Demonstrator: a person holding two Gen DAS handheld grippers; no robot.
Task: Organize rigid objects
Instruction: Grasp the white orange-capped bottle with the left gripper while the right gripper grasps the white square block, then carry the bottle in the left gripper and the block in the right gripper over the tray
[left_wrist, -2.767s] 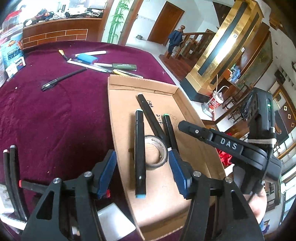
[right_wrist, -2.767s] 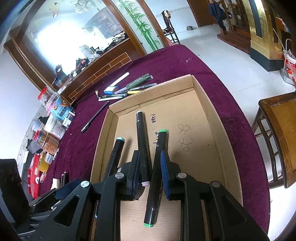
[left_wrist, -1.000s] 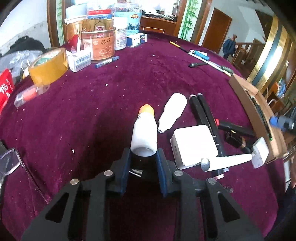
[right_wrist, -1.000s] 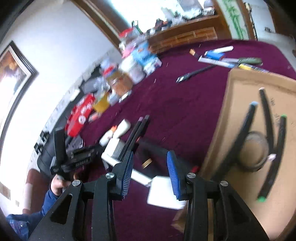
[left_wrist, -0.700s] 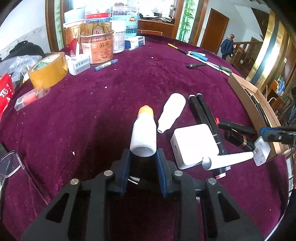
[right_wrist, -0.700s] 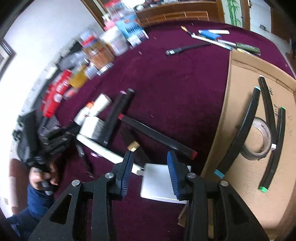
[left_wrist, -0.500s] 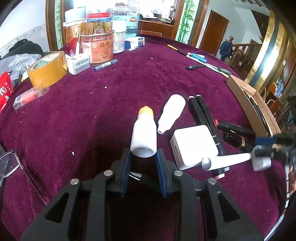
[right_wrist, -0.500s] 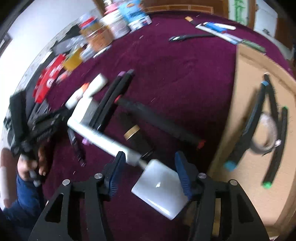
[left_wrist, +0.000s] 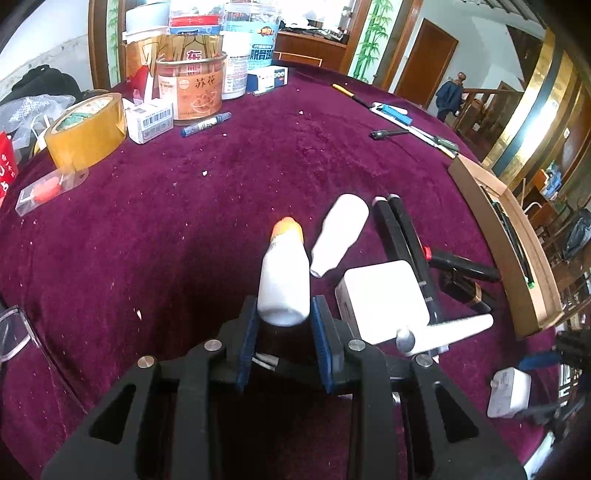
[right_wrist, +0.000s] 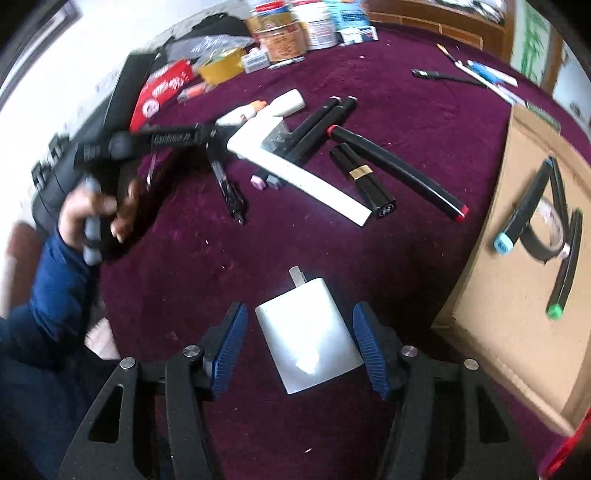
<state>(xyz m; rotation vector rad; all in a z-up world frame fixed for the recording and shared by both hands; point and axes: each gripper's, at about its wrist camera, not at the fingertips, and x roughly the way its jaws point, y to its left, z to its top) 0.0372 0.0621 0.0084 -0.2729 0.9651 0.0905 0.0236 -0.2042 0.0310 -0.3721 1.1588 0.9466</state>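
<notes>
With your right gripper (right_wrist: 299, 352) fingers spread astride the white charger (right_wrist: 308, 336), centre them, then clench squarely.

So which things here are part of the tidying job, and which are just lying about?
In the job:
- glue bottle, gripped by the left gripper
- white charger, between the open right gripper pads, jaws just been opening
- cardboard tray holding markers and a tape roll

Lying about:
- yellow tape
- tin
- blue pen
</notes>
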